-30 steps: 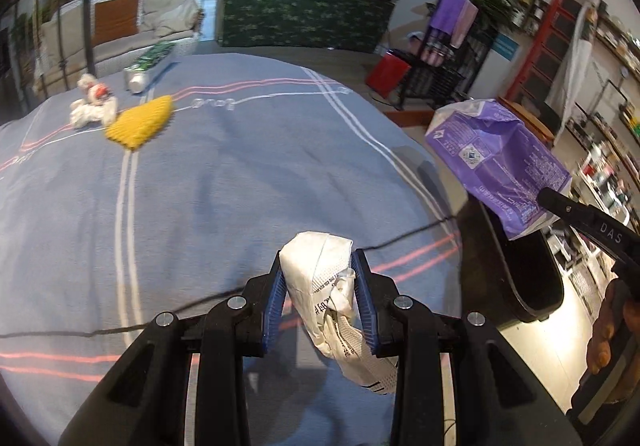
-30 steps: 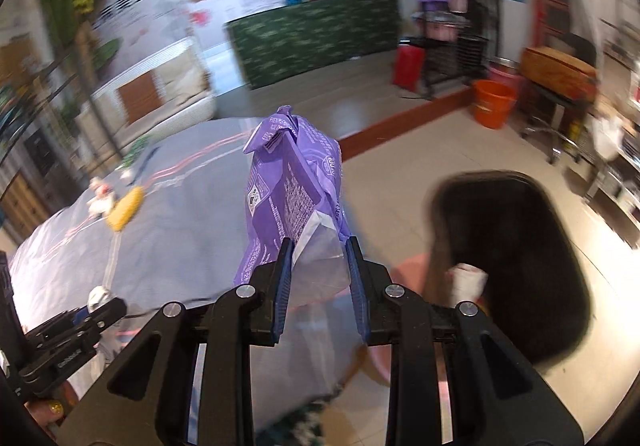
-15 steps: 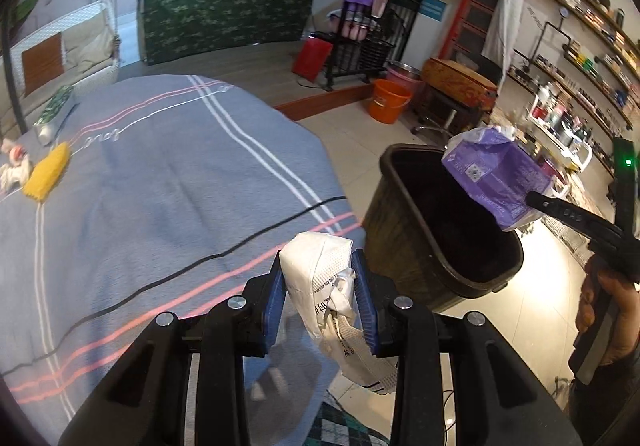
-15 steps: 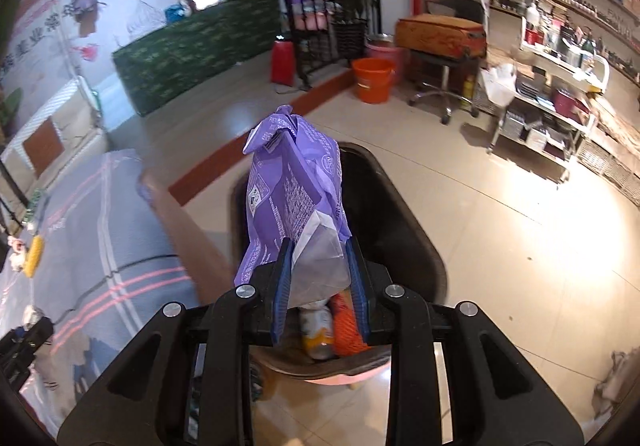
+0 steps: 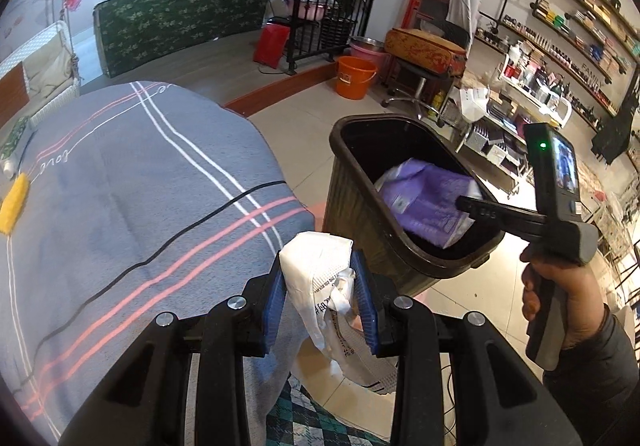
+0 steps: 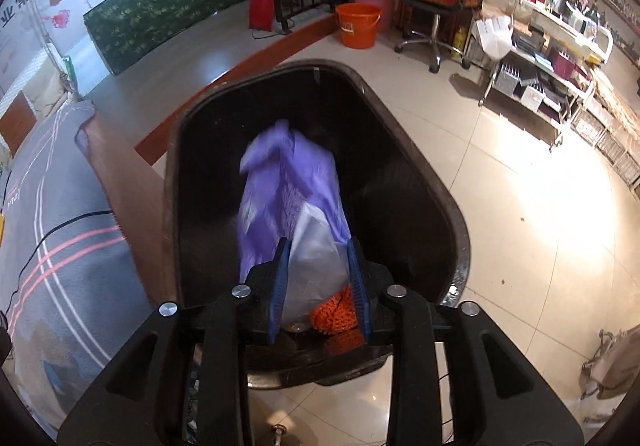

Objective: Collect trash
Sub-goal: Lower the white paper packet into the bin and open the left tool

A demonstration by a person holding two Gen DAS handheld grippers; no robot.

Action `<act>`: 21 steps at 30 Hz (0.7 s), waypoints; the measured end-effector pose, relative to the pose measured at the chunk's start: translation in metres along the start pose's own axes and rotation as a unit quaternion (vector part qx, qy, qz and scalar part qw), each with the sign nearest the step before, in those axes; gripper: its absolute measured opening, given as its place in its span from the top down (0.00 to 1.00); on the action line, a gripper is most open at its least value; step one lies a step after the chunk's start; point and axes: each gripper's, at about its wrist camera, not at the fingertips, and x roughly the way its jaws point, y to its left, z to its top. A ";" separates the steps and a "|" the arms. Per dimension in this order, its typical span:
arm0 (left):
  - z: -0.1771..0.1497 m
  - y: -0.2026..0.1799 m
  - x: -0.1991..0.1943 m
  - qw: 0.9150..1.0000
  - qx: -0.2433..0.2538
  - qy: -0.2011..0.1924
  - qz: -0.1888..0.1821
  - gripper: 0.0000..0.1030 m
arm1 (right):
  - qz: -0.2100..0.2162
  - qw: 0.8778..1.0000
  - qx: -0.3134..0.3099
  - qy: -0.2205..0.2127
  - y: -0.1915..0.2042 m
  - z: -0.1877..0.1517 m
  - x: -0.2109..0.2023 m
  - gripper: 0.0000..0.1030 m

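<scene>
my right gripper [image 6: 319, 282] is now down inside the mouth of the dark bin [image 6: 448, 201], a second ago it was still beside the bed, and its jaws are opening with the purple bag [image 6: 288, 185] between them, blurred as if slipping, so that piece looks nearly binned. my left gripper [image 5: 320, 302] stays clamped on the crumpled white wrapper [image 5: 320, 278], now just short of the bin, next in line. grey striped bedspread [image 5: 120, 185] at left still holds a yellow item [image 5: 14, 201]; tiled floor, orange bucket [image 5: 354, 75], shop shelves behind.

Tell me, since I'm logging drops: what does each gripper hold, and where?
Left gripper: crumpled white bag, clamped mid-body. Right gripper: purple bag, its pale lower end between the opening jaws, over the bin.
</scene>
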 end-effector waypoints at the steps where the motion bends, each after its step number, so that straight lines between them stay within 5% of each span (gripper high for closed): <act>1: 0.000 -0.002 0.002 1.000 0.002 0.002 -0.002 0.68 | 0.000 1.000 0.002 0.005 -0.001 -0.001 0.004 0.61; 13: 0.016 -0.032 0.033 0.998 0.039 0.031 -0.024 0.68 | 0.015 0.999 0.032 -0.033 -0.021 -0.006 -0.028 0.36; 21: 0.033 -0.065 0.057 0.995 0.073 0.039 -0.050 0.68 | 0.015 0.996 0.055 -0.071 -0.042 -0.011 -0.068 0.34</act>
